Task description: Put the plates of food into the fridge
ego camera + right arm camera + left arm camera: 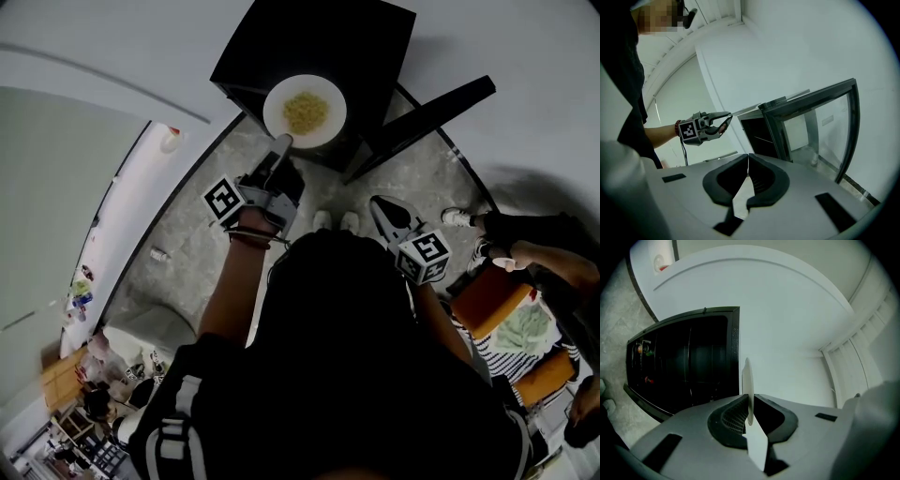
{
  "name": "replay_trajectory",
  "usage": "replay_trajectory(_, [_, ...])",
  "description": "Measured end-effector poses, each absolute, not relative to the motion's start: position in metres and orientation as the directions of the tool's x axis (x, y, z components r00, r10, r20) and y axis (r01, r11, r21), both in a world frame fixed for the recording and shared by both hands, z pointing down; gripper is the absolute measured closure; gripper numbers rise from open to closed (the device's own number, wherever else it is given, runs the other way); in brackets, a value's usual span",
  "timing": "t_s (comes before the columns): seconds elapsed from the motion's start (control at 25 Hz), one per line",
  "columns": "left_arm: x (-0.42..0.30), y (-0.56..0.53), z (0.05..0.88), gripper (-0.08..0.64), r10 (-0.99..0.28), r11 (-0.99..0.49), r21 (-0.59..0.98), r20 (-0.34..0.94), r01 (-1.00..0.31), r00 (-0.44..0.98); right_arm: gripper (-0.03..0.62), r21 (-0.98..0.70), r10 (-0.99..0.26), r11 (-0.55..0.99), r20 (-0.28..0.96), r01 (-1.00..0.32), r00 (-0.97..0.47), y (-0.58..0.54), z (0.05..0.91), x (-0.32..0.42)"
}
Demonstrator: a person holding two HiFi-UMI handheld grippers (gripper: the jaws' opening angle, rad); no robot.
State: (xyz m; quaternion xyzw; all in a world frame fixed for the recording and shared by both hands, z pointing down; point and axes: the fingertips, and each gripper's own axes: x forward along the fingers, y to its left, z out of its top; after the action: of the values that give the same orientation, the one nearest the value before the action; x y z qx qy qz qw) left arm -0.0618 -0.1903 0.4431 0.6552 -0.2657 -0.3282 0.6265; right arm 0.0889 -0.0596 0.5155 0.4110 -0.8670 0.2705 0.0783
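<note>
Overhead, in the head view, the left tool (281,143) is clamped on the rim of a plate (305,111) of yellow food at 12 o'clock, over the black fridge (319,37). Left gripper view: plate edge-on between the jaws, fridge at 9 o'clock. Right gripper view: right tool (748,159) closed on nothing, open fridge door (848,131) at 3 o'clock.

The fridge (309,47) stands open toward the person, and the plate (305,111) held in the left gripper (281,142) is just before its dark opening. The open door (422,117) sticks out at the right, close ahead of the right gripper (377,202), so this side is narrow. The floor (187,244) at the left is open up to the wall.
</note>
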Motion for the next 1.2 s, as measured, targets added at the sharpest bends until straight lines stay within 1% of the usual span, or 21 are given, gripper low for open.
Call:
replay_trajectory(0.44, [-0.077, -0.164, 0.445, 0.511, -0.772, -0.067, 0.993, -0.112, 0.095, 0.626, 0.568, -0.401, -0.638, 0.557, 0.354, -0.727, -0.684, -0.064, 0.517, 0.078])
replay_trajectory(0.72, [-0.090, -0.148, 0.440, 0.512, -0.773, -0.096, 0.987, -0.155, 0.127, 0.615, 0.568, -0.406, -0.626, 0.568, 0.352, -0.716, -0.696, -0.063, 0.519, 0.074])
replay_trajectory(1.2, [-0.103, -0.136, 0.466, 0.511, -0.772, -0.084, 0.988, -0.146, 0.128, 0.619, 0.568, -0.406, -0.620, 0.563, 0.368, -0.719, -0.693, -0.064, 0.525, 0.069])
